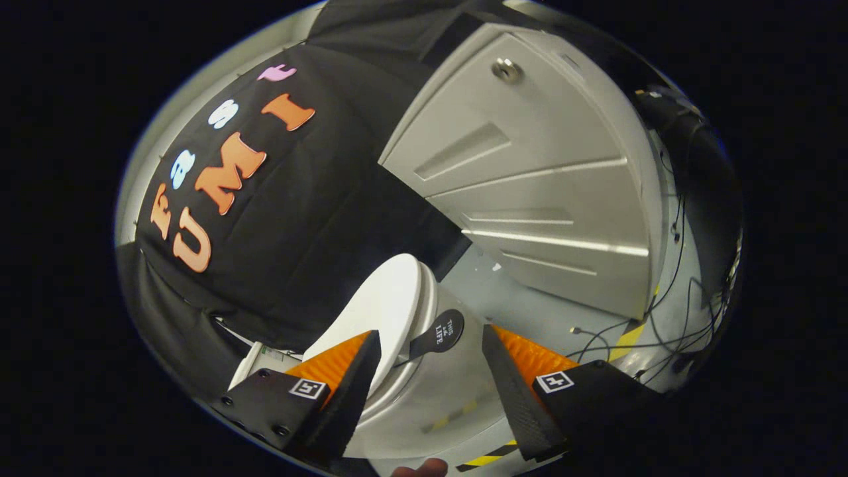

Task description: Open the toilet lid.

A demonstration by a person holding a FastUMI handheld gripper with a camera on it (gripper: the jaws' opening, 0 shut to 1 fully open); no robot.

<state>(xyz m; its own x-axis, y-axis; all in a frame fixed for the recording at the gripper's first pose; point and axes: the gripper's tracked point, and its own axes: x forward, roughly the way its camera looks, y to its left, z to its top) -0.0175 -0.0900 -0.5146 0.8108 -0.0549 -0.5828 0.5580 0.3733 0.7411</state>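
The white toilet lid (381, 308) lies just ahead of my left finger, on the toilet's rim, with the bowl (430, 404) beneath it between the fingers. A black tab (442, 333) with small print sticks out from the lid's front edge. My gripper (430, 331) is open, and the tab sits in the gap between the fingertips, touched by neither. The left finger (354, 384) overlaps the lid's edge; the right finger (513, 391) stands clear of the tab. The whole scene appears tilted. I cannot tell whether the lid is lifted off the seat.
A white panelled door (530, 172) with a round metal lock (507, 69) stands beyond the toilet. Cables (616, 341) and yellow-black tape (626, 334) lie on the grey floor (517, 298) beyond the right finger. A bit of a hand (421, 469) shows behind the fingers.
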